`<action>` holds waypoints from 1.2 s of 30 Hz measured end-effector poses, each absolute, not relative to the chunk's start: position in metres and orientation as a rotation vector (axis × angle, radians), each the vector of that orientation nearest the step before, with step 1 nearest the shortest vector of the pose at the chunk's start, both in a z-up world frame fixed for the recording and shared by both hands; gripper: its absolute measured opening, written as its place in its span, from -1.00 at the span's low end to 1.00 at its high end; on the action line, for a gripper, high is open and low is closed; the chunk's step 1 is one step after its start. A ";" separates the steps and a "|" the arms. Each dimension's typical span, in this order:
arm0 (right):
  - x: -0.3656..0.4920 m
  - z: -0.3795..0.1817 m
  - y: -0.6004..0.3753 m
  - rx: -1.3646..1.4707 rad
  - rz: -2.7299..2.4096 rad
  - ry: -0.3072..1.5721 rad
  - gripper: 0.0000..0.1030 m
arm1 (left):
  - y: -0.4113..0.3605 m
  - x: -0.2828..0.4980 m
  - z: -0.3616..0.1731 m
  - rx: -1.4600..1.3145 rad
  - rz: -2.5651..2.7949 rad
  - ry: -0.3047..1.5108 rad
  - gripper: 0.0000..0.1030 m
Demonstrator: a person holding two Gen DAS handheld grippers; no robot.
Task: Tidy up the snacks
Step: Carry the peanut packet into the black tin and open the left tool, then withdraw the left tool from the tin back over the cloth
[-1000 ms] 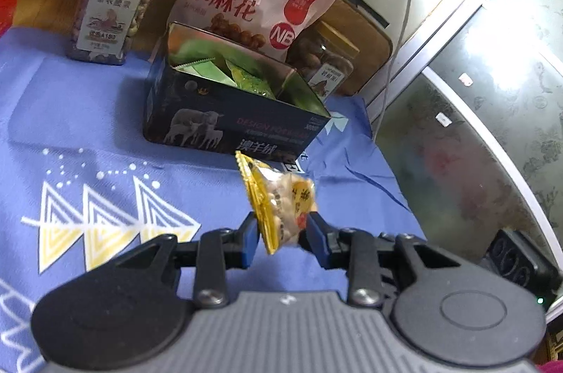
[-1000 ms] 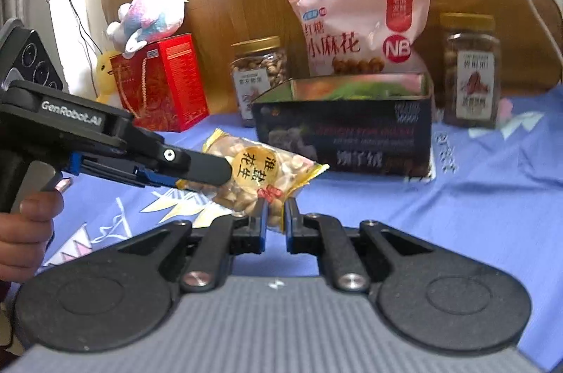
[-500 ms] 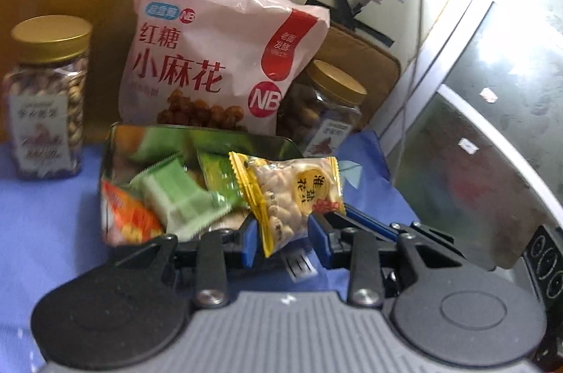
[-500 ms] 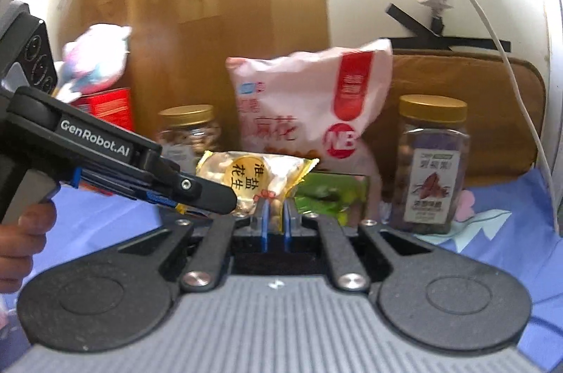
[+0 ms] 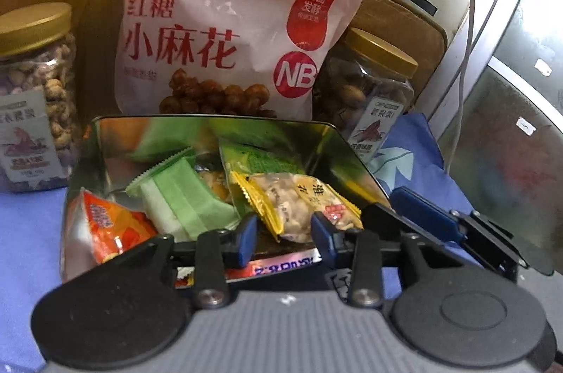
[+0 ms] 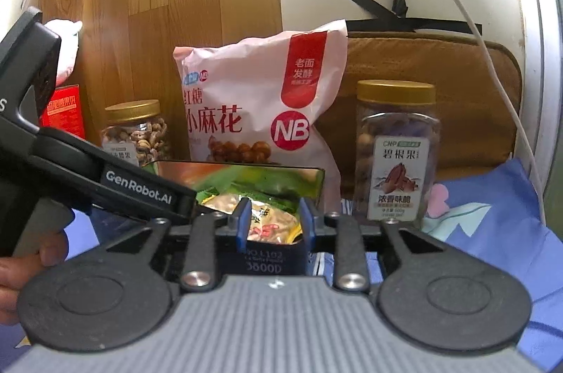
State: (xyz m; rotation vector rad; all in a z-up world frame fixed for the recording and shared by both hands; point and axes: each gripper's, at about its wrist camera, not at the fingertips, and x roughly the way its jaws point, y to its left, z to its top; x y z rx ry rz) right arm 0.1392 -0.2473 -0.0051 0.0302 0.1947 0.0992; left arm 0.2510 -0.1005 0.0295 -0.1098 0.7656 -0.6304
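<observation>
Our right gripper (image 6: 274, 225) has just opened its jaws: a second ago they were pinched shut on the edge of the peanut packet (image 5: 306, 204), and now they stand partly apart with the packet lying between them, the pads seemingly clear of it; our left gripper (image 5: 283, 234) has also been easing open, and its blue pads (image 5: 246, 232) now sit either side of the packet's lower edge with a visible gap on the left pad; the right pad may brush the wrapper, we cannot tell for sure.

The packet has come from out over the blue cloth, in front of the tin (image 5: 348, 155), to inside it; it now rests on the green packets (image 5: 190, 197), near the tin's front wall, with the orange packet (image 5: 109, 228) at the tin's left end; we judge this a release, this snack as good as put away.

Behind the tin stands the big pink bag (image 5: 225, 21); one nut jar (image 5: 35, 98) left of the tin, another jar (image 6: 397, 155) to its right; the person's hand (image 6: 21, 260) holds the left gripper's handle, left of the tin.
</observation>
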 end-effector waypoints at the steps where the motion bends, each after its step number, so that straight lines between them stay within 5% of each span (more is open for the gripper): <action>1: 0.137 -0.005 -0.248 0.037 0.101 0.195 -0.36 | -0.097 0.247 0.032 -0.112 -0.624 0.755 -0.31; 9: 0.110 0.002 -0.245 0.081 0.113 0.192 -0.34 | -0.065 0.194 0.054 -0.072 -0.557 0.633 -0.08; 36: -0.007 -0.039 -0.220 0.302 0.203 0.383 -0.20 | -0.044 0.079 -0.001 0.051 -0.374 0.784 -0.08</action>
